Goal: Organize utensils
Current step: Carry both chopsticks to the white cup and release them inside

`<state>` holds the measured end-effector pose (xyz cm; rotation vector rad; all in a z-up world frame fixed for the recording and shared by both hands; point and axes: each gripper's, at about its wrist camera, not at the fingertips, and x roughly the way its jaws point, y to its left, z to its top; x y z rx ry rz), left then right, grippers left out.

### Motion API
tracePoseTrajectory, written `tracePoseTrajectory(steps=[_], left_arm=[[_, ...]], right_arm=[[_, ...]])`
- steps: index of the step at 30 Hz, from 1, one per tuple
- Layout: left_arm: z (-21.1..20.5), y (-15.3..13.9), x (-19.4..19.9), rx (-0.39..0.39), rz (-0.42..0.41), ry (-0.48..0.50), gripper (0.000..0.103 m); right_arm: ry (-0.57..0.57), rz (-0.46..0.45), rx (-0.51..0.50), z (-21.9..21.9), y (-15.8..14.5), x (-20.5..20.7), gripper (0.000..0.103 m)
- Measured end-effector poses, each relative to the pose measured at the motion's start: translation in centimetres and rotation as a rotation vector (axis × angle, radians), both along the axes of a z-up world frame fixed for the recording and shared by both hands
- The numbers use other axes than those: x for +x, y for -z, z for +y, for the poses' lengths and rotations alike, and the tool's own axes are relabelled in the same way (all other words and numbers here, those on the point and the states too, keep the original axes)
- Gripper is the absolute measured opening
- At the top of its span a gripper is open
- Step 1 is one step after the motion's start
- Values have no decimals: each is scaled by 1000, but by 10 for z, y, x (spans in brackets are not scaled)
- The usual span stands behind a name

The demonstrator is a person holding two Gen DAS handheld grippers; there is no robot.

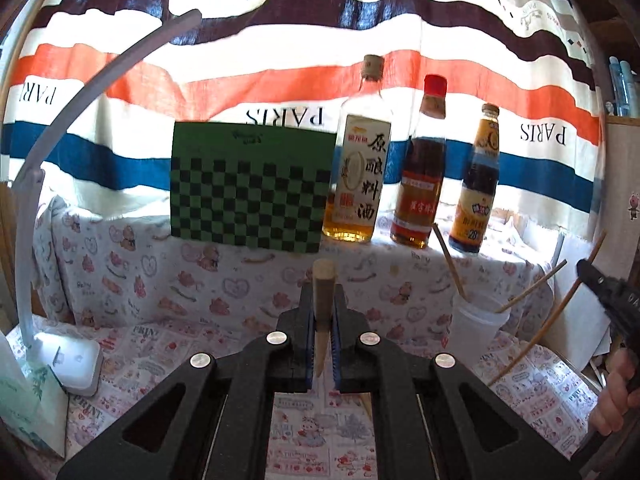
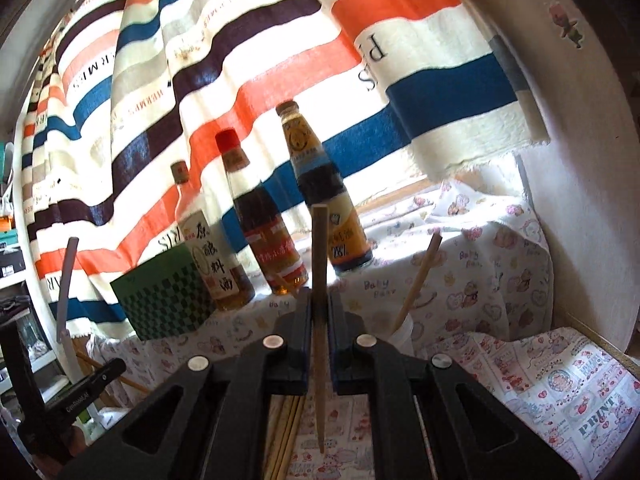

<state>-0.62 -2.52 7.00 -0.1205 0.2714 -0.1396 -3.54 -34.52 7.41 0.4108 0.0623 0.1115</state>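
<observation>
2 hand-held grippers, each clenched on 1 wooden chopstick, raised in front of a windowsill.

The left gripper (image 1: 324, 300) pinches a chopstick (image 1: 323, 288) between its blue-lined pads, the blunt end poking up past the fingertips and the thin end hanging behind the jaws. The right gripper (image 2: 320, 308) grasps a second chopstick (image 2: 320, 248) the same way, upright, its tip pointing down toward several loose chopsticks (image 2: 286, 432) lying on the patterned cloth (image 2: 560, 384). A white cup (image 1: 476, 328) stands to the right of the left gripper, near but apart, with 3 chopsticks leaning out of it. Behind, 3 sauce bottles (image 1: 360, 168) stand in a row beside a green checkered board (image 1: 248, 184), against a striped curtain (image 1: 280, 40). A white desk lamp (image 1: 68, 360) sits at left.
</observation>
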Motion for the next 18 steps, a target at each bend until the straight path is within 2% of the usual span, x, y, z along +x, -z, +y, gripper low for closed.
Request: tracePoseTrajectory(steps=[3, 5, 8, 11, 14, 16, 18], left_arm=[[-1, -8, 5, -14, -3, -8, 6], [-5, -17, 11, -31, 10, 29, 6], [-20, -34, 22, -21, 36, 87, 6], [-39, -58, 24, -13, -1, 150, 6], [-63, -83, 20, 0, -81, 177, 6], [-75, -95, 22, -31, -75, 204, 6], [-83, -103, 25, -99, -76, 269, 6]], right_arm=[[39, -60, 20, -10, -8, -4, 6], [66, -67, 47, -17, -12, -2, 6], [110, -84, 26, -22, -25, 3, 6], [137, -147, 16, -25, -46, 1, 6], [234, -233, -28, -17, -56, -4, 6], [326, -277, -60, -7, -50, -6, 6], [317, -251, -92, 2, -39, 2, 6]])
